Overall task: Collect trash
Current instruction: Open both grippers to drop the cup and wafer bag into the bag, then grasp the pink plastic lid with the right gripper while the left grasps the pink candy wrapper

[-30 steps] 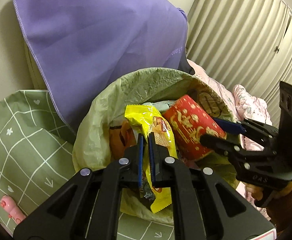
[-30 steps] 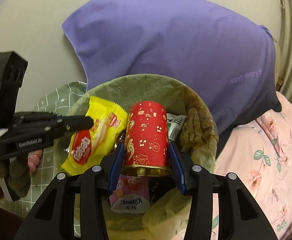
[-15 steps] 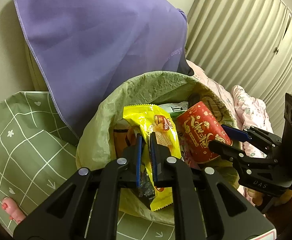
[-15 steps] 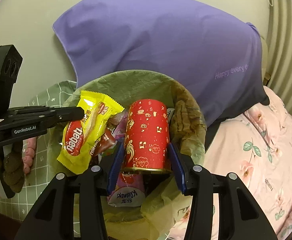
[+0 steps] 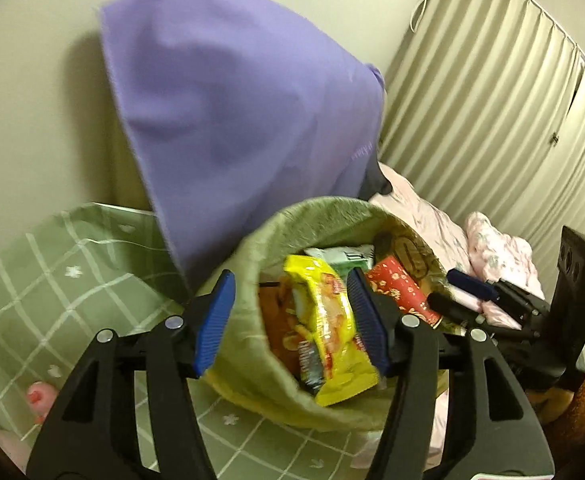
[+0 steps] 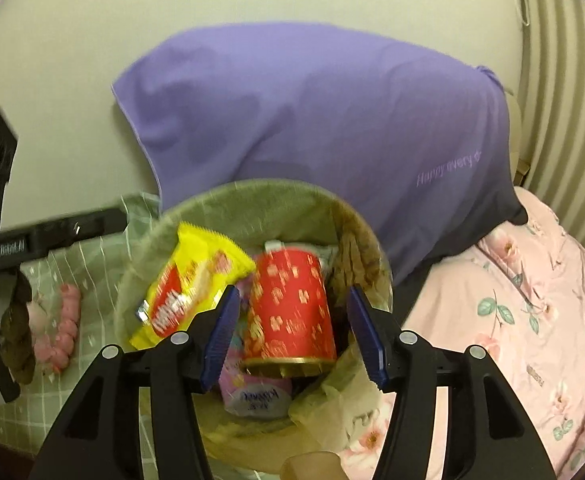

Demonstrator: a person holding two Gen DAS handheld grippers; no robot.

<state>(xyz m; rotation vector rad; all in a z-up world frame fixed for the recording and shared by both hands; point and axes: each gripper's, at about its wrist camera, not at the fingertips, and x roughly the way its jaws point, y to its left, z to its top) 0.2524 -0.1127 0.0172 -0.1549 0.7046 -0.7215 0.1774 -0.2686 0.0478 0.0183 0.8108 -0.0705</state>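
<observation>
A bin lined with a pale green bag (image 5: pixel 252 304) (image 6: pixel 260 204) stands in front of both grippers. A yellow snack wrapper (image 5: pixel 328 332) (image 6: pixel 188 284) and a red patterned can (image 5: pixel 400 292) (image 6: pixel 292 308) lie in it on other trash. My left gripper (image 5: pixel 292 320) is open over the bin, its blue pads either side of the wrapper without touching it. My right gripper (image 6: pixel 292 328) is open, its pads apart from the can between them. The right gripper also shows in the left wrist view (image 5: pixel 464 296); the left gripper's body shows in the right wrist view.
A purple pillow (image 5: pixel 244 112) (image 6: pixel 324 120) leans on the wall behind the bin. A green checked sheet (image 5: pixel 60 280) lies left, a pink floral quilt (image 6: pixel 532 312) right. Pleated curtains (image 5: pixel 492 100) hang at the right. A pink toy (image 6: pixel 64 320) lies on the sheet.
Both grippers have opened and let go: the left released the yellow wrapper, the right released the red can. Both items now lie in the bin. Both grippers have pulled back a little.
</observation>
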